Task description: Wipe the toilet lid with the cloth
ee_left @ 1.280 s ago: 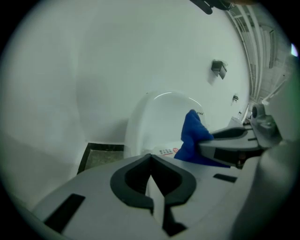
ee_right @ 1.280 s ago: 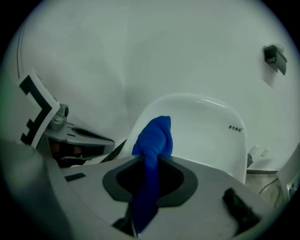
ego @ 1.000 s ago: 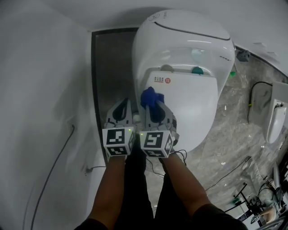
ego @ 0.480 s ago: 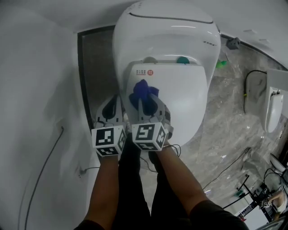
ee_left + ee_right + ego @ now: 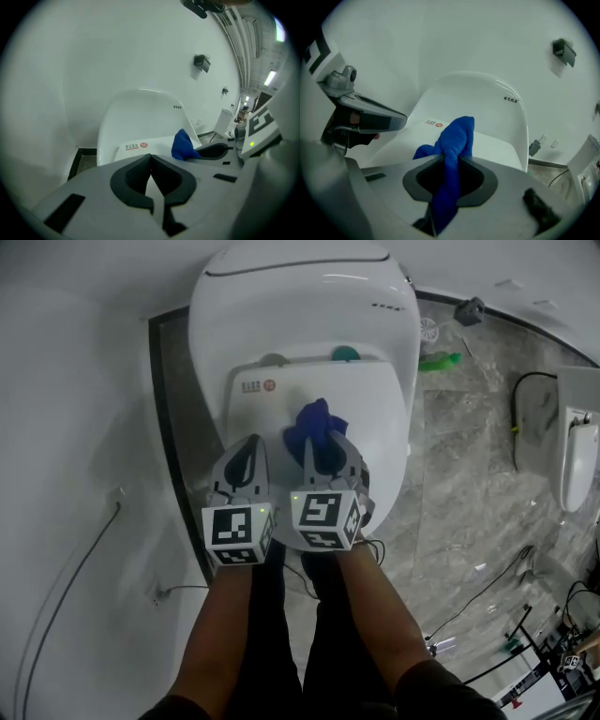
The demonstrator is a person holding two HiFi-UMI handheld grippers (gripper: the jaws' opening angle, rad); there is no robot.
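The white toilet lid point(image 5: 366, 399) lies closed below me, a red-marked label point(image 5: 253, 386) at its back left. My right gripper point(image 5: 319, 439) is shut on a bunched blue cloth point(image 5: 314, 423) that sticks out past its jaws over the lid's middle. In the right gripper view the blue cloth point(image 5: 453, 140) runs back between the closed jaws. My left gripper point(image 5: 246, 457) hovers just left of it over the lid's left part, shut with nothing in it; in the left gripper view its jaws meet and the cloth point(image 5: 183, 144) shows to the right.
The toilet tank point(image 5: 300, 306) rises behind the lid against a white wall. A dark floor strip point(image 5: 169, 399) runs along the left. On the marble floor to the right lie a green item point(image 5: 439, 361), cables point(image 5: 487, 587) and a white fixture point(image 5: 579, 460).
Both grippers have moved together rightward over the lid, from its left edge toward its middle, the right one still gripping the cloth. The head view has shifted as well.
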